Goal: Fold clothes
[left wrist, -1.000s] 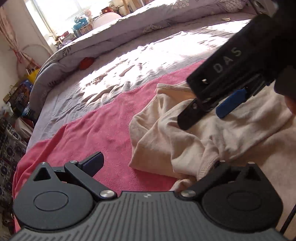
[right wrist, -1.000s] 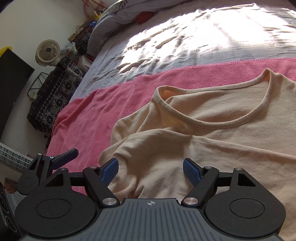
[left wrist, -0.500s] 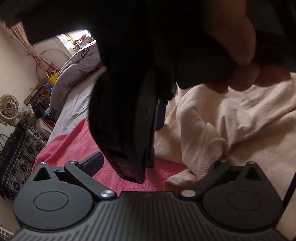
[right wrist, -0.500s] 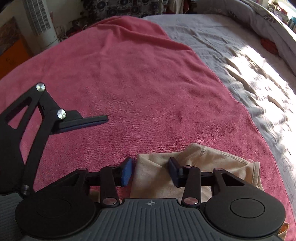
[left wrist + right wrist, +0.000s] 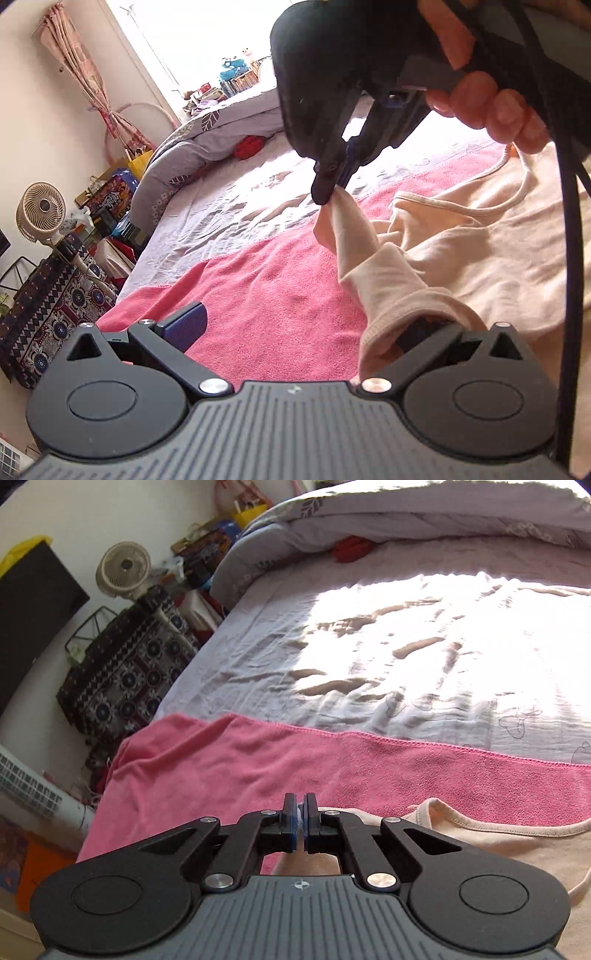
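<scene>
A beige T-shirt [image 5: 491, 258] lies on a pink towel [image 5: 280, 295] on the bed. My right gripper [image 5: 334, 192], seen in the left wrist view above the towel, is shut on the shirt's sleeve end and holds it lifted. In its own view the right gripper [image 5: 300, 827] has its jaws pressed together, with the shirt [image 5: 498, 849] below it. My left gripper [image 5: 306, 328] is open. Its left finger [image 5: 184, 325] is bare over the towel. Its right finger is inside the sleeve opening [image 5: 417, 317], covered by fabric.
A grey sheet [image 5: 369, 657] in bright sun covers the bed beyond the towel [image 5: 258, 764]. A rolled duvet [image 5: 424, 520] and a red item [image 5: 351, 548] lie at the far side. A fan [image 5: 123, 568], patterned cloth [image 5: 125, 664] and clutter stand left of the bed.
My right gripper closed on the sleeve end and lifted it up from the towel. The left gripper stayed open with the sleeve over its right finger.
</scene>
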{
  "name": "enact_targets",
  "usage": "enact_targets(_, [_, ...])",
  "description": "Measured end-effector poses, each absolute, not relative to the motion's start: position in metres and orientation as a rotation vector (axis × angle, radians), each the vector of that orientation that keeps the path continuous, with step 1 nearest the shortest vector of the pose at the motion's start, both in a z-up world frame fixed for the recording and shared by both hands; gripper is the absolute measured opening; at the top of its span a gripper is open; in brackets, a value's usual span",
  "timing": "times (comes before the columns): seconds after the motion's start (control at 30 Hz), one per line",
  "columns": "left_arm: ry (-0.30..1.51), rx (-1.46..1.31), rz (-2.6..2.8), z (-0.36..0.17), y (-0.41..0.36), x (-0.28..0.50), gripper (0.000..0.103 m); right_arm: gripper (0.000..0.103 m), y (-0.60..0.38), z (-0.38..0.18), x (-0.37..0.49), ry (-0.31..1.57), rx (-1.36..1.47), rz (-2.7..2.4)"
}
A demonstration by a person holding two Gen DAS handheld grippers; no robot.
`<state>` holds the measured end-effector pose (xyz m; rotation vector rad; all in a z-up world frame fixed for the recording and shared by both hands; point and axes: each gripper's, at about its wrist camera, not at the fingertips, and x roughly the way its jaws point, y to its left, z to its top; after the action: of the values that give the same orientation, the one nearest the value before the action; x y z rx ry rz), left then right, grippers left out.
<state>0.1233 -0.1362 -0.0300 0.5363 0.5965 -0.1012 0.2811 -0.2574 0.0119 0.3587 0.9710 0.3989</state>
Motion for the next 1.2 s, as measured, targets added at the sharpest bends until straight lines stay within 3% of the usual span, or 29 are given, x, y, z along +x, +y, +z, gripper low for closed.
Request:
enact_targets(0.2, [0.557,0.682,-0.162,-0.021,-0.128,0.102,0.103,0.005,-0.260,0.001,0.295,0.952,0.429,0.367])
enact_targets(0.37, [0.632,0.724,-0.172,-0.027,-0.109,0.091,0.103,0.005,-0.249,-0.017,0.302,0.950,0.463,0.340])
enact_targets(0.43, [0.686,0.727,-0.173,-0.030,-0.099,0.083,0.103,0.007,-0.233,-0.028,0.302,0.971,0.346,0.324])
enact_targets(0.57, [0.805,0.731,-0.159,-0.037,-0.076,0.068,0.103,0.026,-0.209,-0.030,0.290,0.977,0.149,0.324])
enact_targets(0.63, [0.857,0.718,-0.146,-0.036,-0.063,0.061,0.103,0.051,-0.222,-0.005,0.270,0.865,0.184,0.315])
enact_targets(0.67, [0.876,0.700,-0.142,-0.033,-0.057,0.058,0.103,0.073,-0.232,0.011,0.258,0.798,0.208,0.308])
enact_targets(0.7, [0.900,0.668,-0.137,-0.028,-0.047,0.057,0.103,0.081,-0.244,0.023,0.248,0.763,0.221,0.293])
enact_targets(0.9, [1.049,0.316,-0.130,0.002,0.008,0.054,0.102,0.081,-0.326,0.066,0.168,0.709,0.286,0.113])
enact_targets(1.03, [1.141,0.028,-0.287,0.014,0.020,0.047,0.102,0.081,-0.377,0.052,0.088,0.875,0.362,-0.031])
enact_targets(1.2, [1.288,0.033,-0.379,-0.004,0.000,0.023,0.102,0.073,-0.397,0.011,-0.035,1.178,0.386,-0.124])
